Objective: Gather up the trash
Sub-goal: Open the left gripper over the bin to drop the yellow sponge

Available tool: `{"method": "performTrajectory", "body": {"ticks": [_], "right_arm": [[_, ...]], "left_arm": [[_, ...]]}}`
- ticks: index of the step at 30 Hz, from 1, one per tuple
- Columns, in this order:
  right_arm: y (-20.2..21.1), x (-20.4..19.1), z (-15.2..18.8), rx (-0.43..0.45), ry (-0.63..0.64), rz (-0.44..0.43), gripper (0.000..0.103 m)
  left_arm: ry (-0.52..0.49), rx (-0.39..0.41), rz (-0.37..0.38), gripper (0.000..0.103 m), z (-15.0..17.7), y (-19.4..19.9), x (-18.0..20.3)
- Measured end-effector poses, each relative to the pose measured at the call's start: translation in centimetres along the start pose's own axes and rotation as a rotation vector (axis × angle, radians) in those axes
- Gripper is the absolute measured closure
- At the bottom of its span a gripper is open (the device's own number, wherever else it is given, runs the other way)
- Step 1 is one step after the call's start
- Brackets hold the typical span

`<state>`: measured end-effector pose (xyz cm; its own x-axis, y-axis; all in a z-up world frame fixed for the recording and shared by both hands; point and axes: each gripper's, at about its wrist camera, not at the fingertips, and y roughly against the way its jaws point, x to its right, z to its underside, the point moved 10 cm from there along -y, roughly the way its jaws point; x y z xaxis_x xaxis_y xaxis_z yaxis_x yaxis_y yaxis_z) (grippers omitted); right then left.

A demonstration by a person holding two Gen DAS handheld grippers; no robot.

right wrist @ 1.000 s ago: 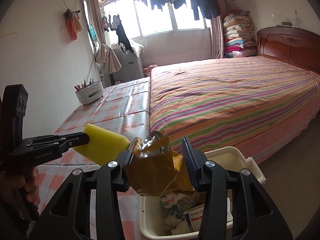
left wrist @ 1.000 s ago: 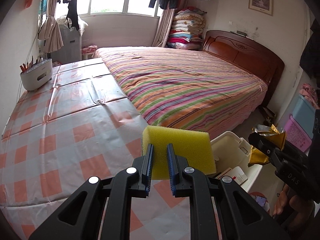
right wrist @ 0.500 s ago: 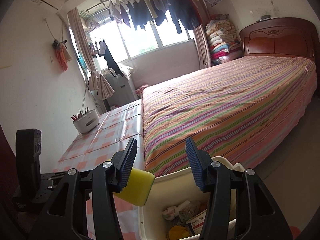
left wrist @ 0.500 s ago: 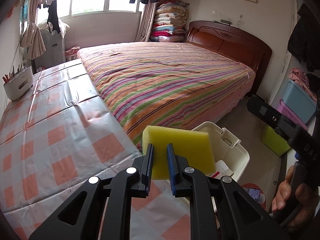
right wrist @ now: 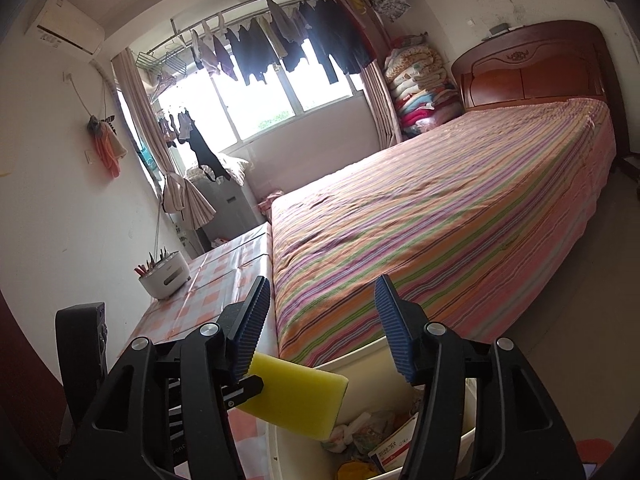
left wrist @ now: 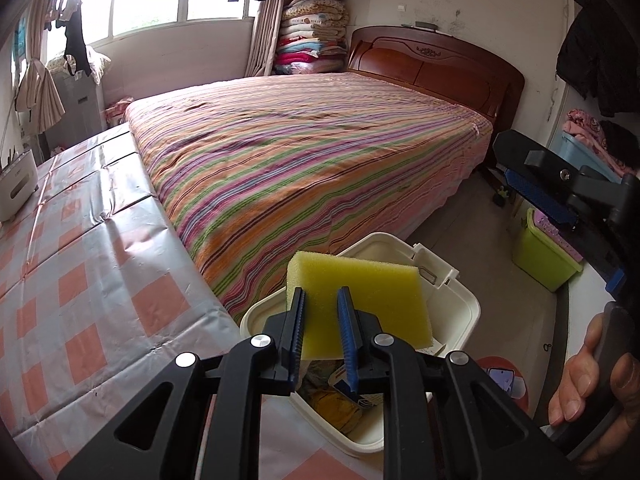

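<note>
we see the left gripper [left wrist: 322,300] with jaws clamped on the yellow sponge [left wrist: 360,292], just easing, held over the white bin [left wrist: 460,304] of trash beside the bed [left wrist: 320,160]. right gripper [right wrist: 320,320] jaws spread, just widened, nothing between.

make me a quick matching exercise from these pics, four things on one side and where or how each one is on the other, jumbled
Things:
1. yellow sponge
2. right tool
3. white bin
4. white utensil holder

Places or states:
a. on the checked tablecloth, near the wall
b. pinched in the left tool, over the bin
c. open, nothing between its pads
d. on the floor by the striped bed, trash inside

Pairs: 1-b, 2-c, 3-d, 4-a
</note>
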<state>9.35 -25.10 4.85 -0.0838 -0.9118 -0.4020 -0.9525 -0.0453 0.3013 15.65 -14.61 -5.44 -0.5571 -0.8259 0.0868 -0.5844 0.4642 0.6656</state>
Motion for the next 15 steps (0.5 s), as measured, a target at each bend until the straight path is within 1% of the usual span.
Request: {"method": "performTrajectory", "body": {"ticks": [4, 6, 7, 8, 9, 11, 15], "right_arm": [[0.0, 0.0, 0.0, 0.004, -0.003, 0.002, 0.046], [0.2, 0.1, 0.0, 0.011, -0.002, 0.004, 0.046], [0.3, 0.1, -0.1, 0.013, 0.0, 0.005, 0.045], [0.3, 0.0, -0.1, 0.015, 0.0, 0.006, 0.045], [0.4, 0.1, -0.1, 0.017, -0.002, 0.004, 0.044], [0.4, -0.1, -0.2, 0.021, -0.001, 0.005, 0.041], [0.3, -0.8, -0.1, 0.023, 0.018, 0.004, 0.037]], "left_arm": [[0.004, -0.008, 0.003, 0.083, 0.0, -0.6, 0.4], [0.007, -0.012, 0.006, 0.078, 0.0, -0.7, 0.6], [0.008, -0.012, 0.004, 0.062, 0.0, -0.7, 0.6], [0.011, -0.001, -0.004, 0.042, -0.1, -0.6, 0.5], [0.014, 0.02, -0.016, 0.037, -0.3, -0.3, 0.3], [0.003, 0.05, -0.043, 0.034, -0.5, 0.3, 0.1], [-0.013, 0.049, -0.09, 0.033, -0.5, 1.3, -0.7]]}}
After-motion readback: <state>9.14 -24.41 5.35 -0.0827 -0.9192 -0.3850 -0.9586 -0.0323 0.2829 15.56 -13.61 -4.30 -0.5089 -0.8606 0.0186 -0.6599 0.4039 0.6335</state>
